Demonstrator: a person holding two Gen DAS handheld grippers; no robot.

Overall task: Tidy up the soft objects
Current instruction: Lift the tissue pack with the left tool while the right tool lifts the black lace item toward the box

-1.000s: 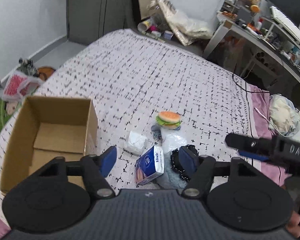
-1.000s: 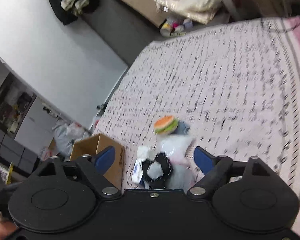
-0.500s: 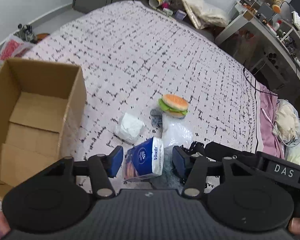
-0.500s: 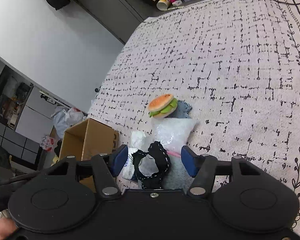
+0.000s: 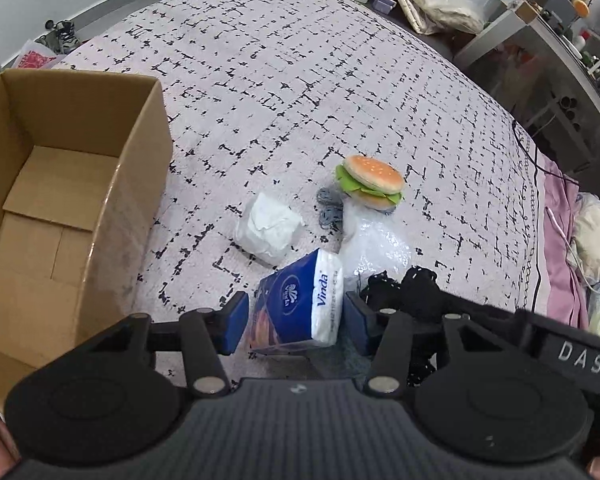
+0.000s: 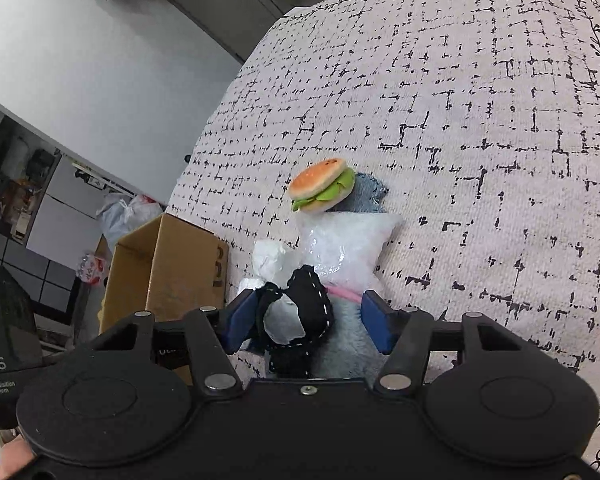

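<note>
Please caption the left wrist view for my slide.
Left hand-held gripper straddles blue tissue pack beside open cardboard box.

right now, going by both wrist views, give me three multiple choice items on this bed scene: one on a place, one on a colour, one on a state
1. Where does the cardboard box sit in the left wrist view, relative to the tissue pack?
A. to its left
B. to its right
C. on top of it

2. What colour is the tissue pack's wrapper?
A. red
B. blue and white
C. green

3. What is inside the cardboard box?
A. the burger toy
B. the tissue pack
C. nothing

Answers:
1 A, the box stands at the left edge of the bed, left of the pack.
2 B, a blue wrapper with white ends.
3 C, only its bare bottom flaps show; the burger toy lies on the bed.
</note>
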